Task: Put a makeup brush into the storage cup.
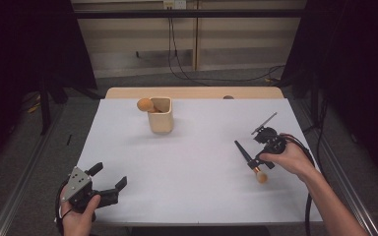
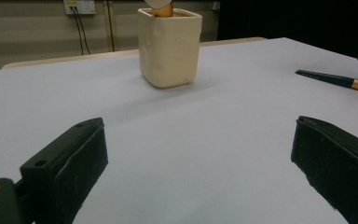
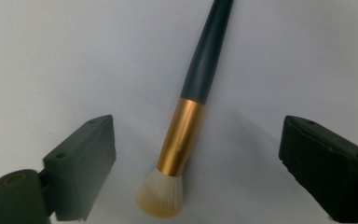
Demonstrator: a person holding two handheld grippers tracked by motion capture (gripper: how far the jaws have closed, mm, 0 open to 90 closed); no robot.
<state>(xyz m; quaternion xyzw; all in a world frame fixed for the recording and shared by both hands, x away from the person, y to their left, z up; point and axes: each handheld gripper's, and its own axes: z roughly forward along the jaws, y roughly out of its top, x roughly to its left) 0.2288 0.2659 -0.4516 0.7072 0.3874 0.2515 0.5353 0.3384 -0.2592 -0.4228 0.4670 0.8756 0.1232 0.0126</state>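
A makeup brush with a dark handle, gold ferrule and pale bristles lies flat on the white table at the right. My right gripper hovers over it, open. In the right gripper view the brush lies between the two jaws of the right gripper, and neither pad touches it. My left gripper rests open near the front left edge, with nothing between the jaws of the left gripper. A cream cup stands at the back and holds another brush, its round tan head leaning out to the left.
From the left gripper the cup stands straight ahead and the lying brush is far right. A wooden strip borders the table's far edge. Cables run across the floor beyond. Dark curtains flank both sides.
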